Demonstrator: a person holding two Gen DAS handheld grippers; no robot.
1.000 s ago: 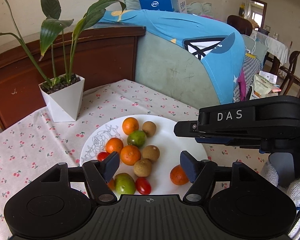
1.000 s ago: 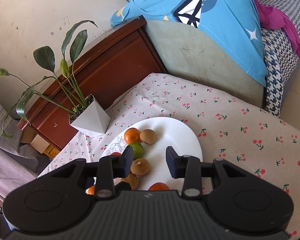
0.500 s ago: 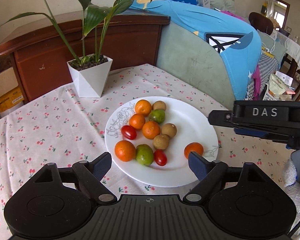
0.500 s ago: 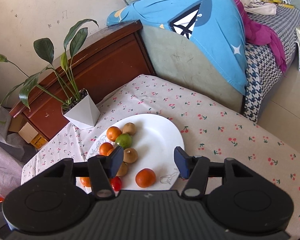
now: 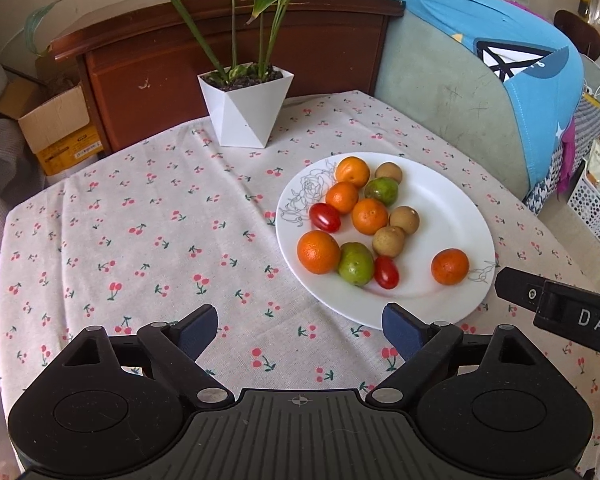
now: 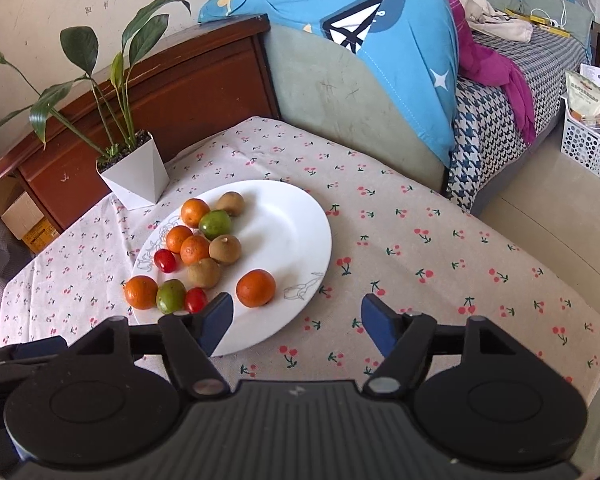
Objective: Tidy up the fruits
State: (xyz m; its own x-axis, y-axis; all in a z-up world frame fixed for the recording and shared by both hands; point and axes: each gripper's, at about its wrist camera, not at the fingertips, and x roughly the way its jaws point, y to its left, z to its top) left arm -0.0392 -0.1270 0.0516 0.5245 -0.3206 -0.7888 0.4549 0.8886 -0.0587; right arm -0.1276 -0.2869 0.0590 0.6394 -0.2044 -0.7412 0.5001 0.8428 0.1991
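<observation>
A white plate (image 5: 452,208) (image 6: 296,224) on the cherry-print tablecloth holds several oranges, brown kiwis, green fruits and two red cherry tomatoes. One orange (image 5: 449,266) (image 6: 255,288) lies apart at the plate's near right. My left gripper (image 5: 300,330) is open and empty, above the cloth in front of the plate's near edge. My right gripper (image 6: 298,320) is open and empty, over the plate's near right rim; its side also shows in the left wrist view (image 5: 560,310).
A white pot with a green plant (image 5: 246,108) (image 6: 134,174) stands at the table's far edge. A wooden headboard (image 5: 228,44) and a sofa with blue cloth (image 6: 360,60) lie behind. A cardboard box (image 5: 56,128) sits off the left edge.
Both grippers have pulled back and up from the plate and opened wider. The lone orange now lies free on the plate, and the fruits look farther away.
</observation>
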